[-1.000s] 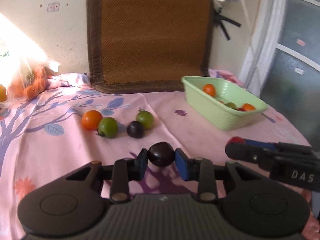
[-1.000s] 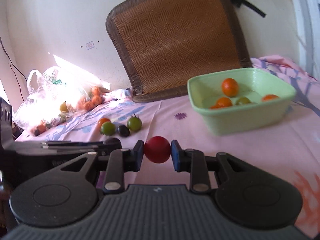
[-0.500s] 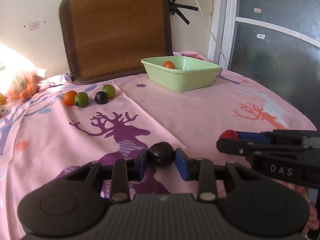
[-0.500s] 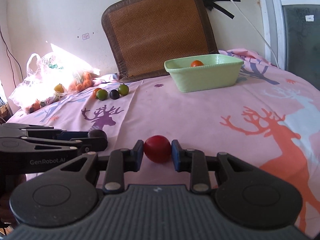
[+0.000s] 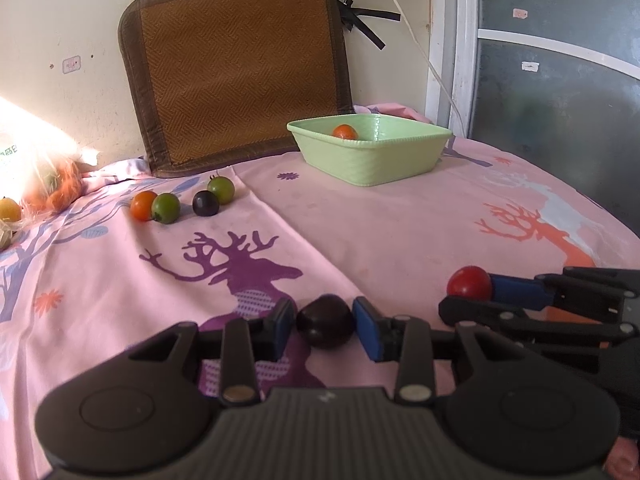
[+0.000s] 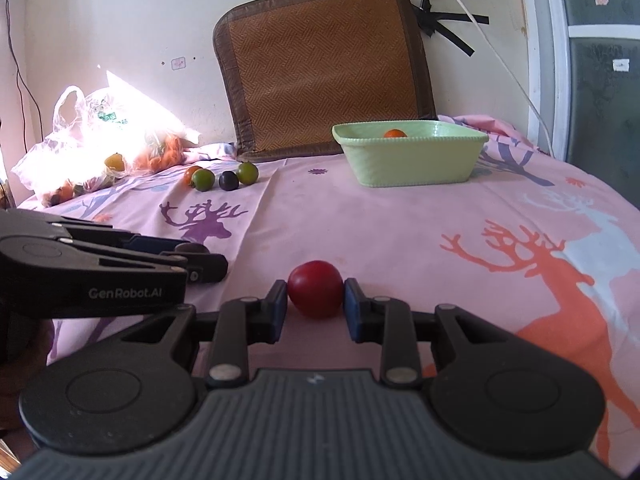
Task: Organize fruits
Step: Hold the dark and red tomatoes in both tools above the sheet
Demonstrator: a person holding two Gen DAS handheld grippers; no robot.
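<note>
My left gripper is shut on a dark purple tomato, low over the pink cloth at the near edge. My right gripper is shut on a red tomato, just right of the left one; it also shows in the left wrist view. A green basket stands far right with an orange tomato inside. On the cloth at the far left lie an orange tomato, a green one, a dark one and another green one.
A brown woven cushion leans on the wall behind. A plastic bag of fruit sits at the far left. A glass door is on the right. The cloth-covered table stretches between my grippers and the basket.
Both grippers have pulled back from the basket toward the near edge, each still holding its tomato. The basket and loose tomatoes now look farther away.
</note>
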